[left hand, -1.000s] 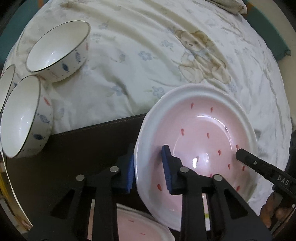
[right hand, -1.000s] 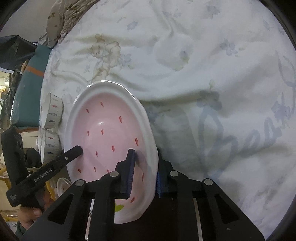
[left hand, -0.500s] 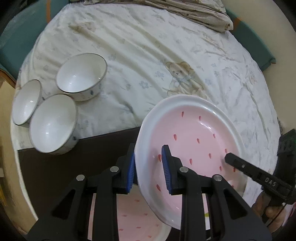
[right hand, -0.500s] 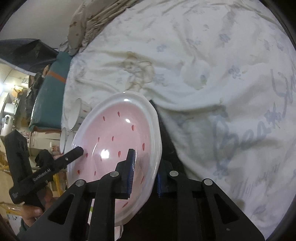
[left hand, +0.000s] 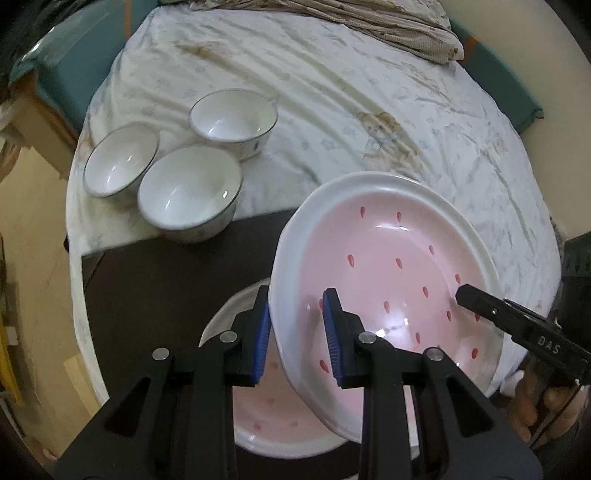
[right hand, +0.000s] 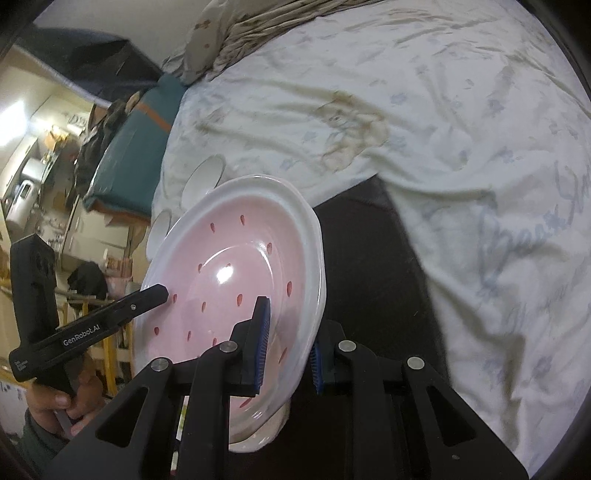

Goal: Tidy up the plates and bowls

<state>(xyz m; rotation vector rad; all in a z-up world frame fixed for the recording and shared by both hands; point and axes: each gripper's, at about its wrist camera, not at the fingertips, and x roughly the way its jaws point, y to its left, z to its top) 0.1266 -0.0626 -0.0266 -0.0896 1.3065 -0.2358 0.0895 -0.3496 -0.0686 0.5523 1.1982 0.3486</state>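
A pink plate with red seed marks and a white rim hangs in the air between both grippers. My left gripper is shut on its near-left rim. My right gripper is shut on the opposite rim, and the plate shows tilted in the right wrist view. A second matching pink plate lies on the dark board directly below the held one. Three white bowls with dark rims stand on the bedsheet at the left.
The dark board lies on a bed with a white bear-print sheet. A folded blanket lies at the far end. A teal mattress edge and room clutter show to the left.
Both grippers have lifted the held plate higher and pulled back. The three bowls and the lower plate have come more fully into the left wrist view.
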